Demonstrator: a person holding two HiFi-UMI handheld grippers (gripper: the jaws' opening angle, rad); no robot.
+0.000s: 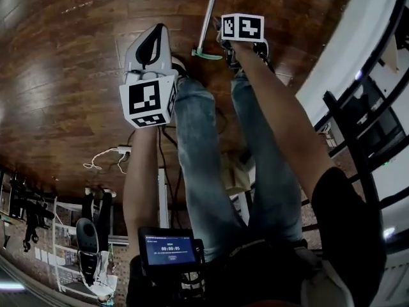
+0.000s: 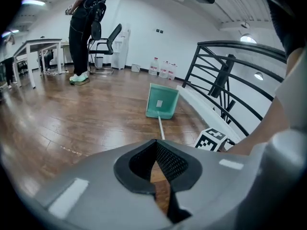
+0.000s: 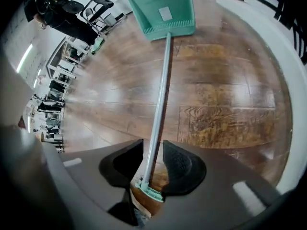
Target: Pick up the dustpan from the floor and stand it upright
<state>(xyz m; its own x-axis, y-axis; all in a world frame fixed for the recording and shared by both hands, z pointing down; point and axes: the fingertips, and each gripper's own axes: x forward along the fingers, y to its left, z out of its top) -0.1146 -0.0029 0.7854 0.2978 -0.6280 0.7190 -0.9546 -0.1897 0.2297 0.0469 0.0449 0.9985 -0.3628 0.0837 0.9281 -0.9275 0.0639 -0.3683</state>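
Note:
The dustpan lies flat on the wooden floor: a teal pan (image 3: 165,8) at the far end of a long metal handle (image 3: 160,90). The handle's green end cap (image 3: 148,190) points toward me. My right gripper (image 3: 152,162) points steeply down over that end; its jaws stand open on either side of the handle, with gaps to both pads. In the head view the right gripper (image 1: 230,47) sits at the handle's end (image 1: 206,55). My left gripper (image 2: 156,150) is shut and empty, held left of the handle, with the pan (image 2: 162,102) ahead of it.
A white curb (image 2: 211,111) with a black railing (image 2: 220,75) runs along the right. A person (image 2: 84,28) stands far off by an office chair (image 2: 108,42) and desks (image 2: 38,47). My legs (image 1: 204,171) are just behind the grippers. A white cable (image 1: 121,151) lies on the floor.

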